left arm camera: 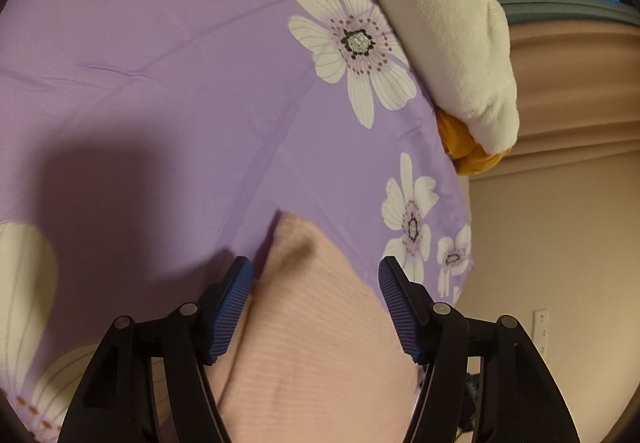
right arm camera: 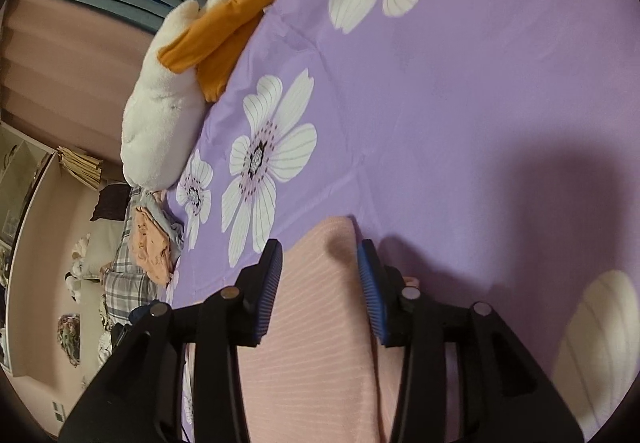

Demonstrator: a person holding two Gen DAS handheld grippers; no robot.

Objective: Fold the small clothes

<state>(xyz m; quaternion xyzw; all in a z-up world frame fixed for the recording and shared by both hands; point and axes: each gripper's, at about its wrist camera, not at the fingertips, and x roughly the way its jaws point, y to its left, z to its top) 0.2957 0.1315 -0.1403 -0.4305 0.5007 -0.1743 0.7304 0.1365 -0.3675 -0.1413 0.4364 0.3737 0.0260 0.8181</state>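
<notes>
Nearest in both wrist views lies the garment [left arm camera: 320, 343], a soft pink ribbed knit with fine pale lines, folded to a rounded corner that points away from the cameras. It rests on the bed's sheet [left arm camera: 180, 63].

The left gripper [left arm camera: 316, 279] stands wide open, black arms tipped with blue ridged pads; the garment lies between the pads, and none presses on it. The right gripper [right arm camera: 320, 263] is partly open over the same cloth [right arm camera: 316, 323], its pads to either side of the folded strip; the right pad sits right at the cloth's edge, and I cannot tell if it touches.

The sheet is smooth lilac fabric, lightly creased, printed with large white flowers with dark centres. Dark shadows fall across it near the grippers.

Farther off, at the bed's edge, sits a plush toy [left arm camera: 448, 31], fluffy white with orange parts. Beyond it hang beige curtains [left arm camera: 568, 91]. In the right view, a heap of clothes [right arm camera: 148, 247] lies past the bed, pale walls behind.
</notes>
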